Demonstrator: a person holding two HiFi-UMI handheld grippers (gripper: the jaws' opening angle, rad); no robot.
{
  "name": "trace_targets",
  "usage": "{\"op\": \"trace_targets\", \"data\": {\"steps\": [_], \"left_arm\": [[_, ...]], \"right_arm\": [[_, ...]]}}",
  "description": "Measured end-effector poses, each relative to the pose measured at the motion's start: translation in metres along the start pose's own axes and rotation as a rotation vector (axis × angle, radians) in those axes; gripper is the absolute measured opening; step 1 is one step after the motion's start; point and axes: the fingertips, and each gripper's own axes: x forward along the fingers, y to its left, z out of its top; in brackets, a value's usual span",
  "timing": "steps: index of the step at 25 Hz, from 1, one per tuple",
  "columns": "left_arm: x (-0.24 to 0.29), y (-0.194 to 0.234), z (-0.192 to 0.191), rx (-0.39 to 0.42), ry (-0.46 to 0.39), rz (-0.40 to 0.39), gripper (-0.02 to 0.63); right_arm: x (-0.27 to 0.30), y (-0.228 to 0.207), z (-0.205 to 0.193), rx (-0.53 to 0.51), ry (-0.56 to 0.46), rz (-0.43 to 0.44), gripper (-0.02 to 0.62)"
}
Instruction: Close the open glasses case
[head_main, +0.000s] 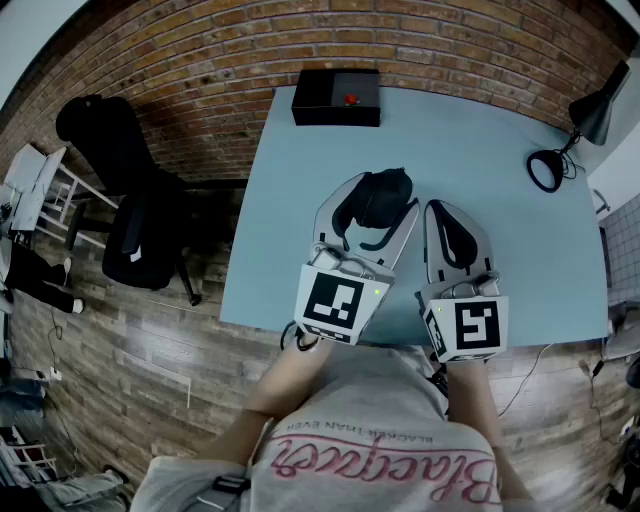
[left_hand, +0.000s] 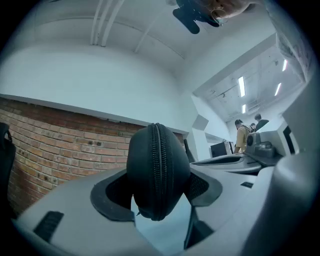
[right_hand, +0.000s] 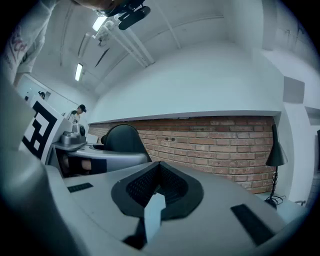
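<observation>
The black zippered glasses case is lifted a little over the light blue table, with my left gripper shut on it. In the left gripper view the case stands on edge between the two pads, its zipper seam facing the camera and its halves together. My right gripper sits just to the right of it, shut, with nothing between its pads. From the right gripper view the case shows as a dark dome off to the left.
A black box with a small red thing on it stands at the table's far edge. A black desk lamp is at the far right corner. A black office chair stands left of the table, before a brick wall.
</observation>
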Motion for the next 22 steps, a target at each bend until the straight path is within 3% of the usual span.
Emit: {"op": "trace_targets", "data": {"steps": [14,22], "left_arm": [[0.005,0.01,-0.003,-0.043,0.0,-0.028,0.275],[-0.001,0.027,-0.006,-0.239,0.071,-0.139,0.275]], "right_arm": [[0.009,-0.008,-0.009,0.027,0.0,0.009,0.017],[0.011,-0.004,-0.018,-0.012,0.041,0.051,0.017]]}}
